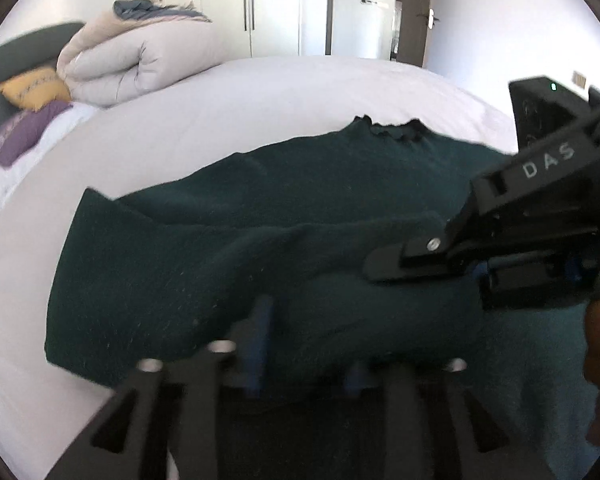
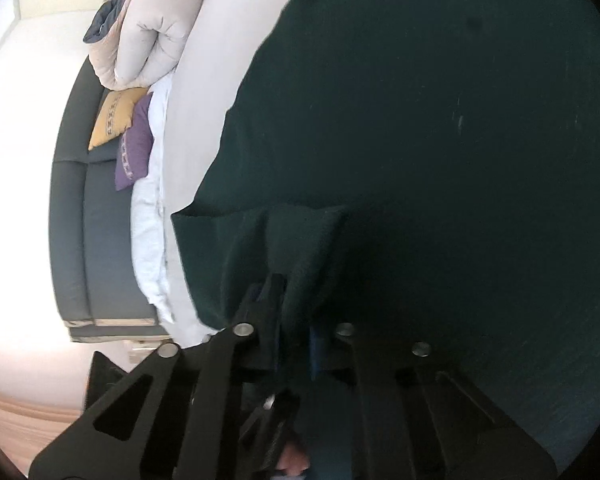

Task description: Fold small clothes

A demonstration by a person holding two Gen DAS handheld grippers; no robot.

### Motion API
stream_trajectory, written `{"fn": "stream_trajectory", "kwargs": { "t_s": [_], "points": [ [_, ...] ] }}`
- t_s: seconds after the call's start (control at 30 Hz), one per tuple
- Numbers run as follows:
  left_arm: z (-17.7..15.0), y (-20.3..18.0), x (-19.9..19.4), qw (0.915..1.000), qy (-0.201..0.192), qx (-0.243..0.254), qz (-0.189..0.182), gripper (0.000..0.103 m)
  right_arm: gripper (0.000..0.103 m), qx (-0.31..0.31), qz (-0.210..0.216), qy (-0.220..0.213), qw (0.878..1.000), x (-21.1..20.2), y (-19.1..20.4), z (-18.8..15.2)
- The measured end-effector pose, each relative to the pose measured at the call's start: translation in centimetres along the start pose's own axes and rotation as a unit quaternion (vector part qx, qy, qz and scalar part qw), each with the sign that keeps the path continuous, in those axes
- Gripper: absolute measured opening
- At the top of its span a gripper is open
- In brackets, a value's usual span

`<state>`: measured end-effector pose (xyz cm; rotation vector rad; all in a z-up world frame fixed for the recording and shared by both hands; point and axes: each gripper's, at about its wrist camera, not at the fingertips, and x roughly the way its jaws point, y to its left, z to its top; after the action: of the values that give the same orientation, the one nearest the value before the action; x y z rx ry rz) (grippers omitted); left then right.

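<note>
On a white bed (image 1: 260,92), the right gripper (image 2: 296,308) angles down, pinching a fold of the dark green sweater (image 1: 228,248); the left gripper (image 1: 308,344) hovers half-open over its hem. Folded duvet (image 1: 140,60) behind.

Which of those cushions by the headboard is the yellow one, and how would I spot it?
Start at the big white bed and follow it to the dark headboard. Below the rolled beige duvet lie two small cushions. The yellow cushion is nearer the duvet; its neighbour is purple.
</note>
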<state>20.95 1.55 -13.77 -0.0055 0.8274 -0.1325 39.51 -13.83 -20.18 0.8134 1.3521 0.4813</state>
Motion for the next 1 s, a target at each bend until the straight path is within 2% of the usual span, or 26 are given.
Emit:
{"fn": "stream_trajectory", "kwargs": {
  "t_s": [0.07, 0.23, 0.27, 0.3, 0.37, 0.47, 0.53, 0.63, 0.73, 0.83, 1.0],
  "points": [
    [-0.1, 1.1, -1.3, 0.9992, -0.01, -0.028, -0.027, 0.062, 0.007, -0.022, -0.013, -0.014, 1.0, -0.8, 0.2, 0.8],
    [0.3, 4.7, -4.6, 0.9921, -0.033, -0.096, -0.074, 0.062, 0.007, -0.083, -0.075, -0.058, 0.992, -5.4, 1.0, 3.6],
    [0.6, 5.5, -5.0, 0.9906, -0.036, -0.108, -0.076, 0.053, 0.007, -0.092, -0.091, -0.069, 0.989, -6.5, 0.9, 4.5],
    [1.0, 6.5, -5.2, 0.9893, -0.035, -0.119, -0.076, 0.038, 0.007, -0.097, -0.102, -0.077, 0.987, -7.4, 0.7, 5.2],
    [2.1, 9.0, -5.1, 0.9877, -0.033, -0.138, -0.065, 0.024, 0.007, -0.103, -0.127, -0.095, 0.982, -9.2, 0.3, 6.6],
    [4.1, 12.1, -5.1, 0.9854, -0.039, -0.159, -0.047, 0.015, 0.007, -0.106, -0.159, -0.118, 0.975, -11.0, -0.8, 8.3],
    [5.3, 13.0, -4.7, 0.9862, -0.035, -0.156, -0.043, 0.015, 0.007, -0.102, -0.171, -0.124, 0.972, -12.2, -1.9, 8.5],
    [6.8, 13.2, -3.4, 0.9864, -0.018, -0.153, -0.057, 0.011, 0.007, -0.084, -0.179, -0.128, 0.972, -13.1, -3.7, 9.2],
    [8.0, 11.9, -1.5, 0.9896, -0.001, -0.129, -0.063, 0.007, 0.007, -0.071, -0.183, -0.136, 0.971, -13.6, -4.8, 10.0],
    [8.4, 10.3, 0.4, 0.9913, 0.019, -0.108, -0.072, 0.007, 0.007, -0.071, -0.186, -0.139, 0.97, -14.3, -6.6, 8.5],
    [8.0, 9.2, 3.2, 0.991, 0.048, -0.102, -0.072, 0.007, 0.007, -0.082, -0.194, -0.139, 0.968, -13.9, -7.2, 8.6]
  ]
}}
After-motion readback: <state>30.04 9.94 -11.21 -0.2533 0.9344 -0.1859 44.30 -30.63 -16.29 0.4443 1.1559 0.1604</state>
